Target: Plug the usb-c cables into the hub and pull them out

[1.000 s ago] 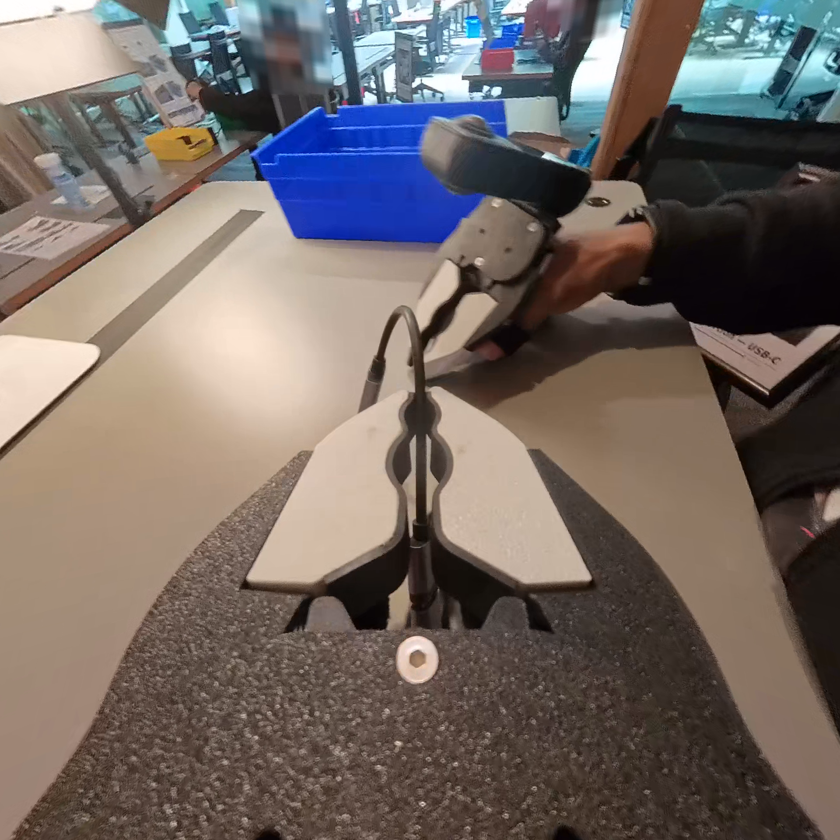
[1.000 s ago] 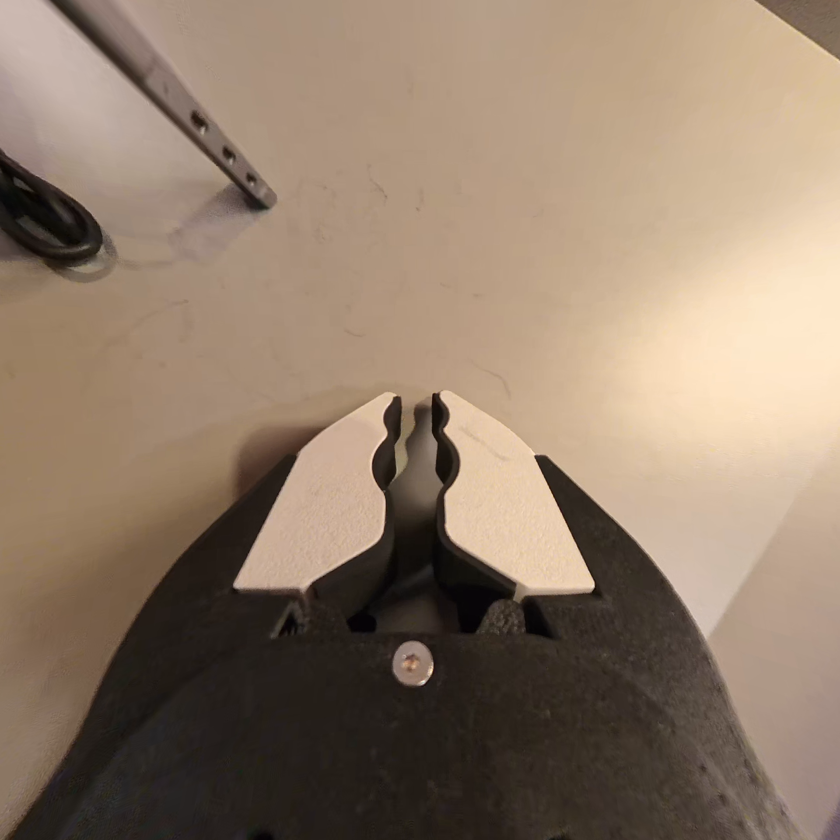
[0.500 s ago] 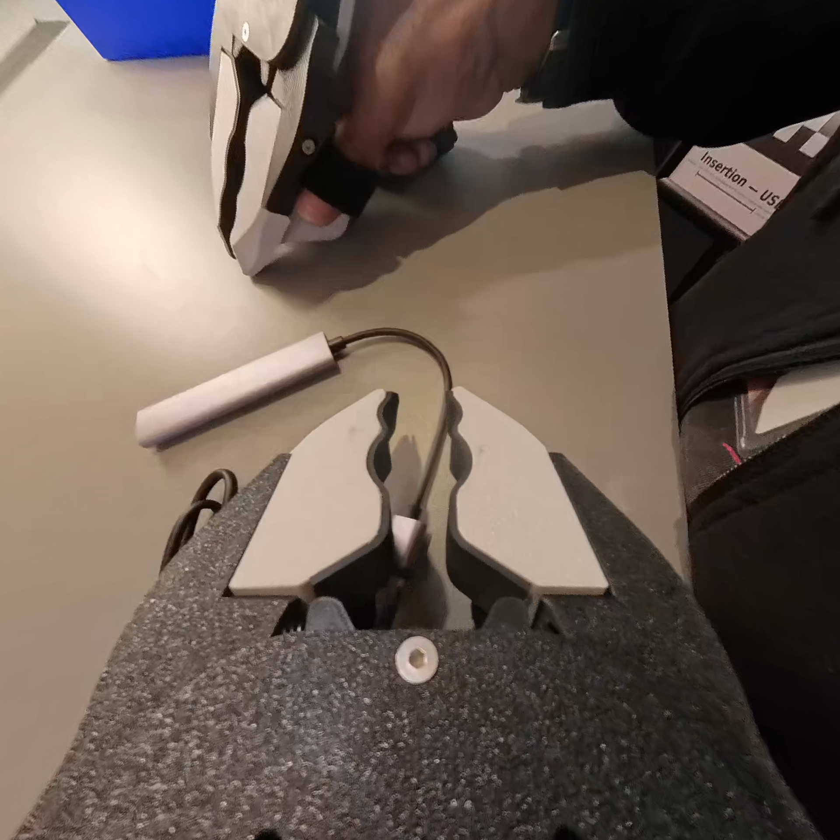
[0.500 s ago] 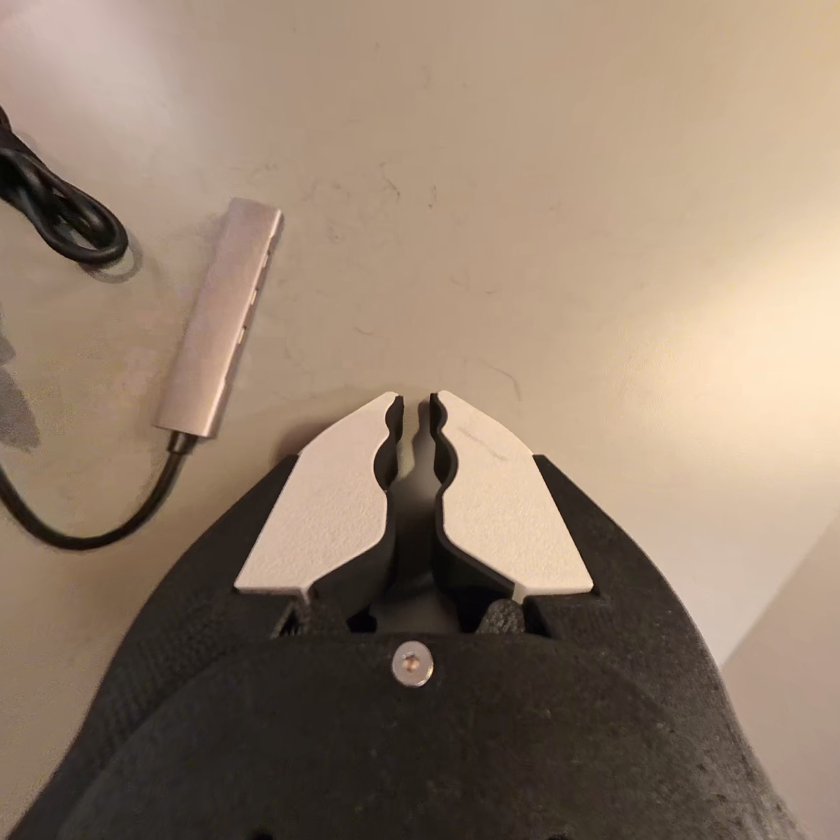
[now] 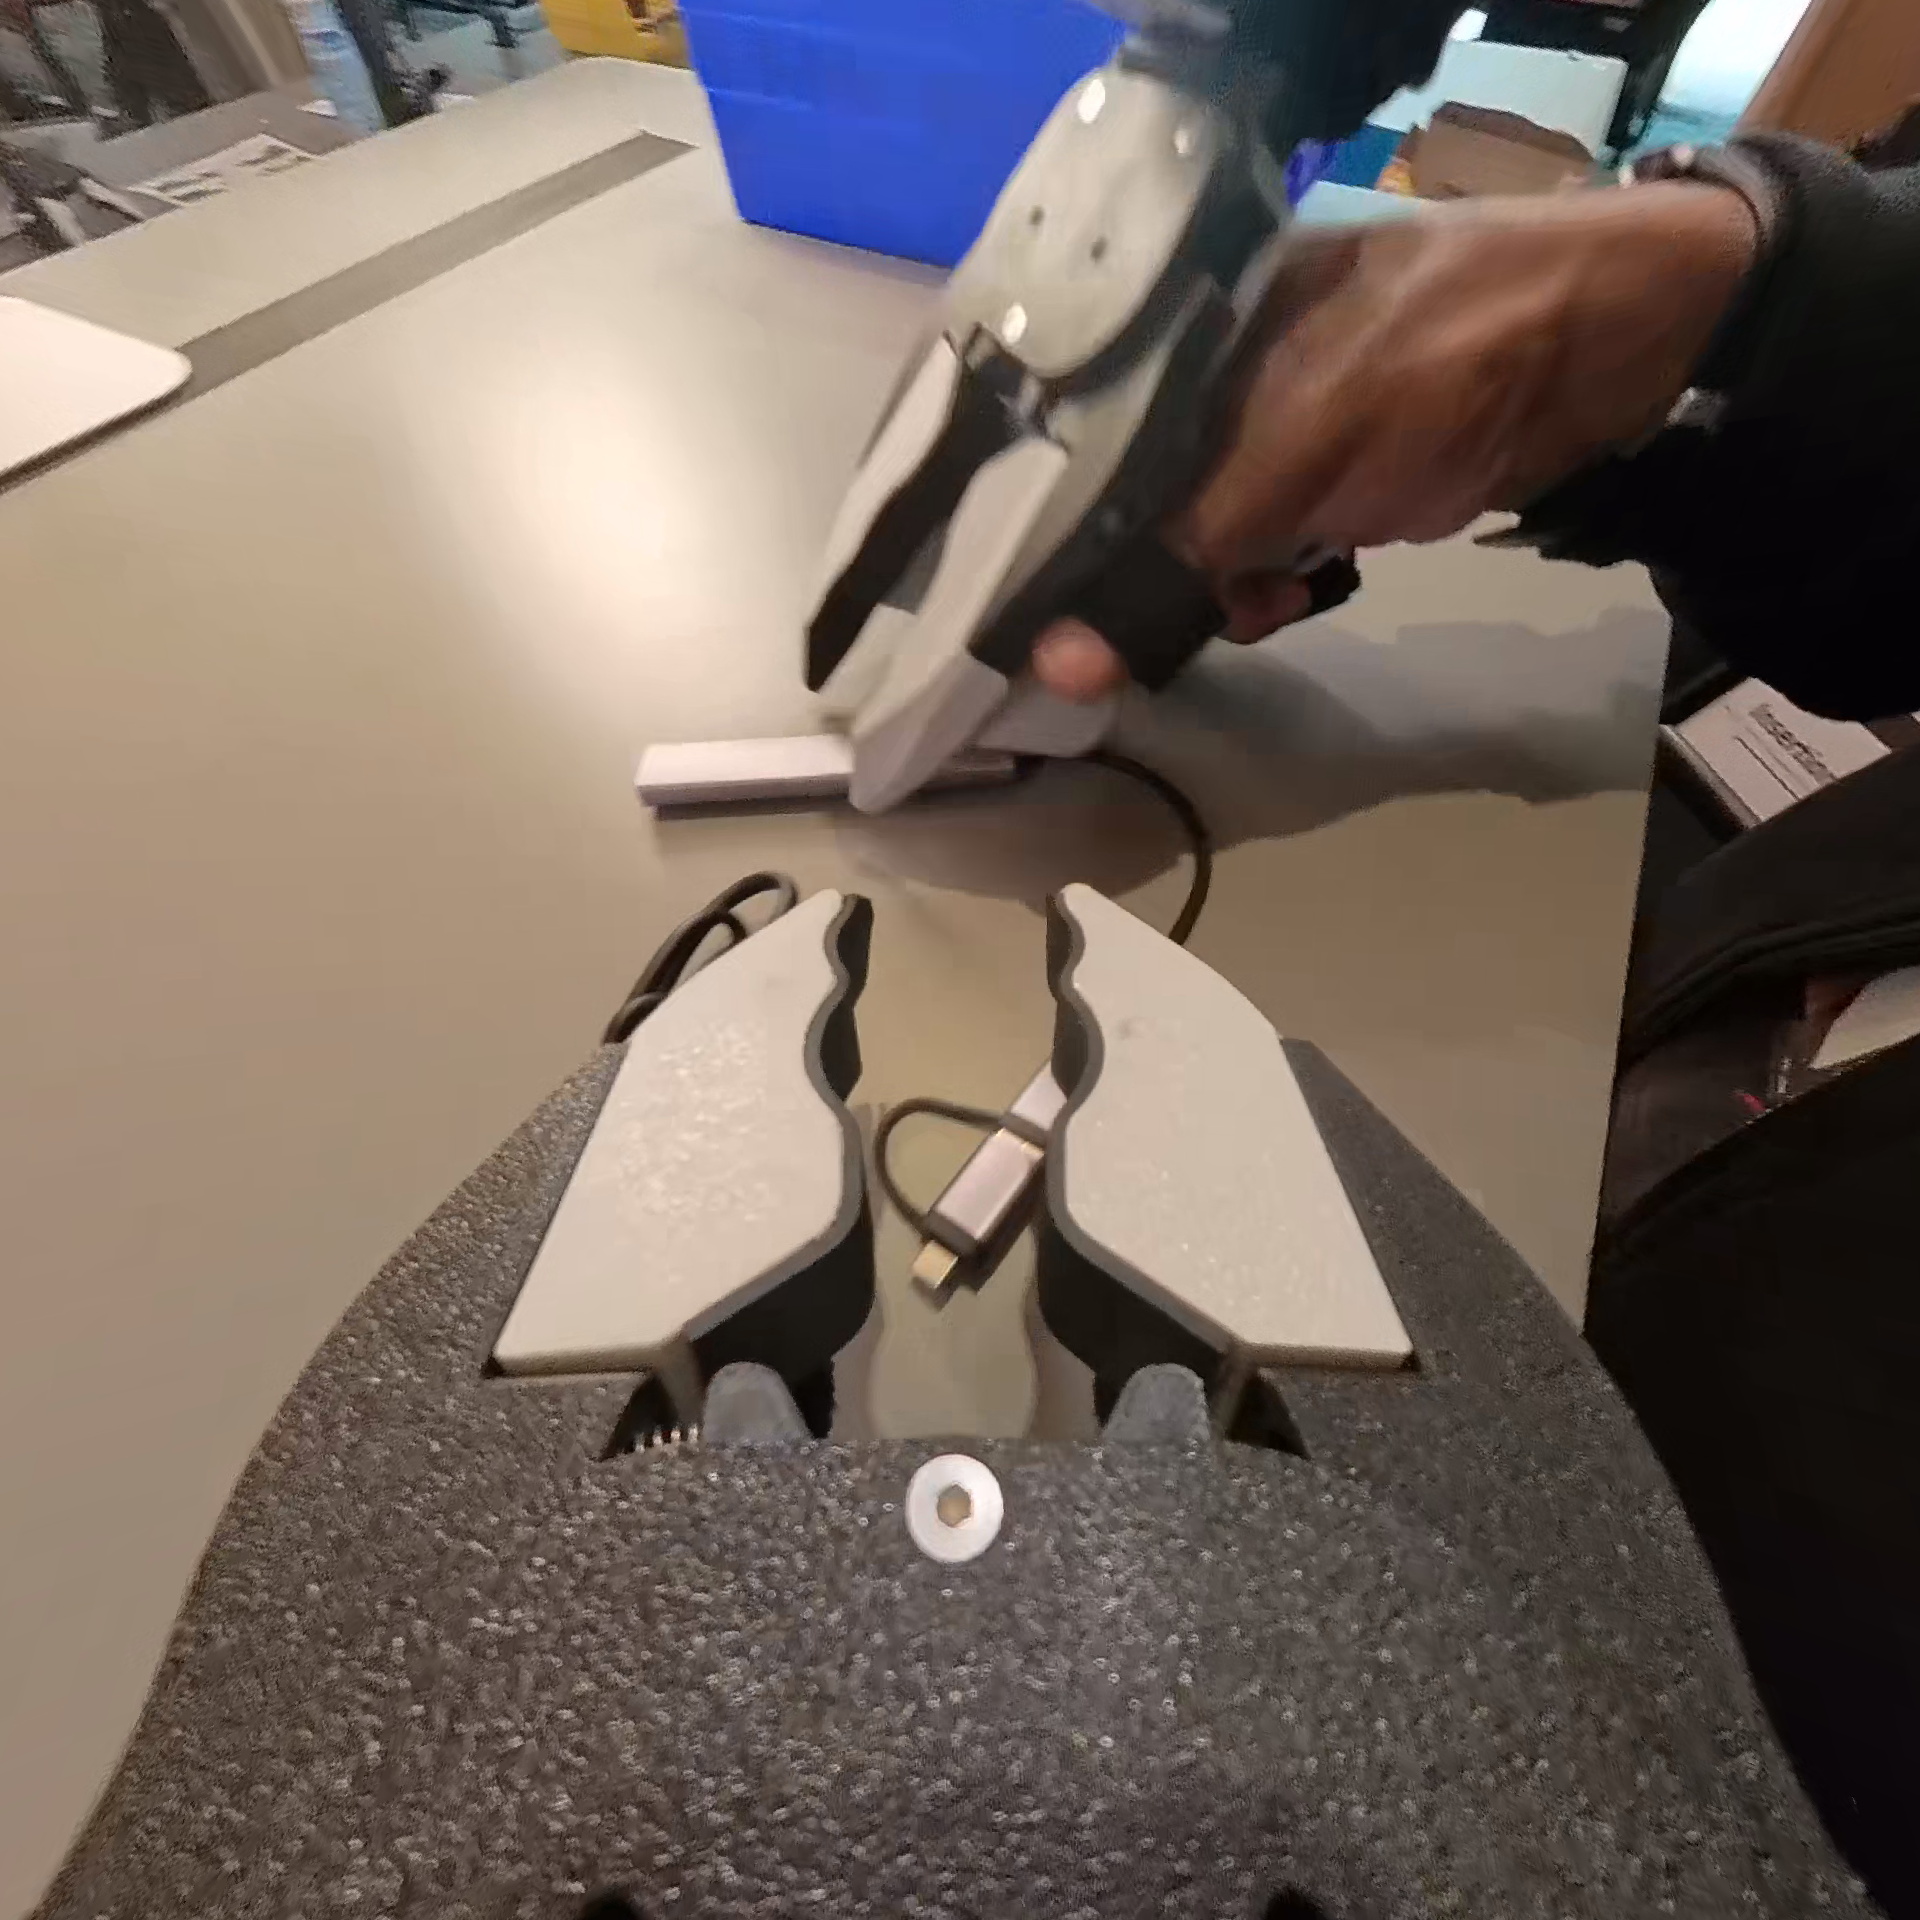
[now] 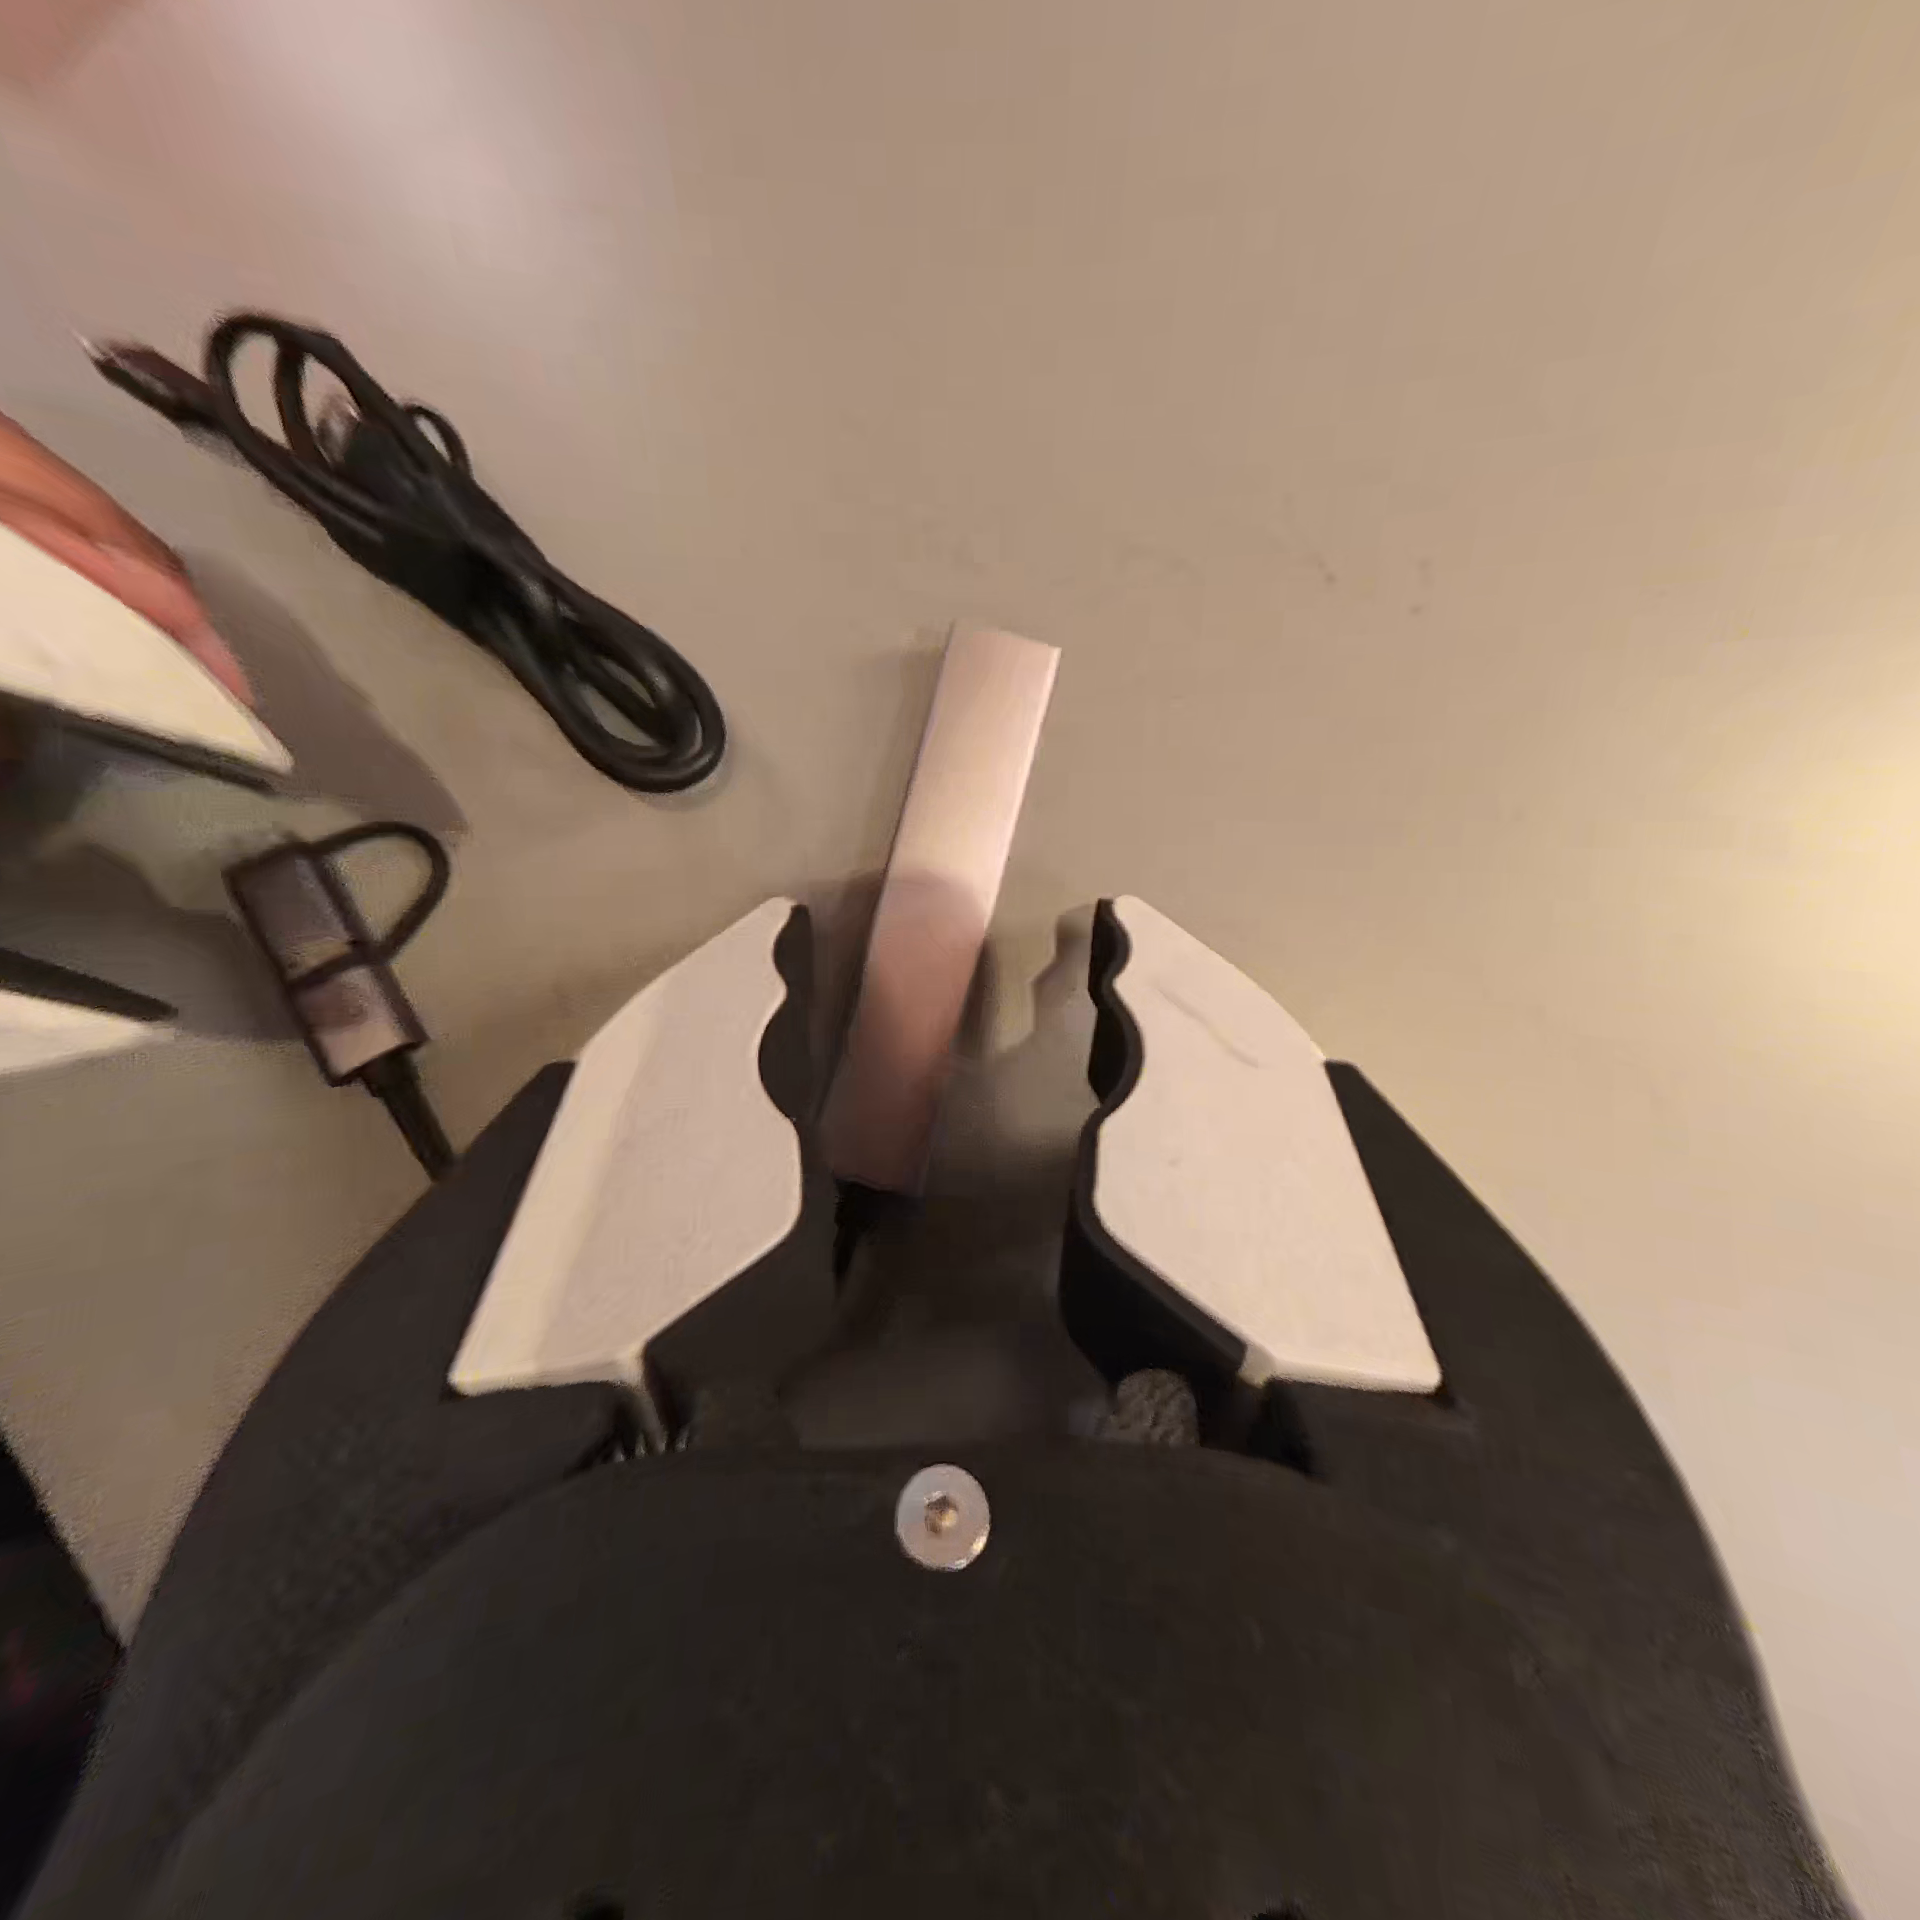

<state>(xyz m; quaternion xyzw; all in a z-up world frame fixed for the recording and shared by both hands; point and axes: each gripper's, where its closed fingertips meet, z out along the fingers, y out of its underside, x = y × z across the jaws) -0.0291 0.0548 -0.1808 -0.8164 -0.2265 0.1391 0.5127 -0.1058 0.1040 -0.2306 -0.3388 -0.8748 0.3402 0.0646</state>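
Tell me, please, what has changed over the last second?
The left gripper opened and let go of the hub's cable; its plug now lies on the table. The right gripper opened and moved over the hub. The coiled black cable stayed put.

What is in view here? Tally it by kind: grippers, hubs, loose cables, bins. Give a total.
Grippers: 2 (left gripper, right gripper)
Hubs: 1 (silver hub, with its attached plug lead)
Loose cables: 1 (coiled black cable)
Bins: 1 (blue bin)
Total: 5
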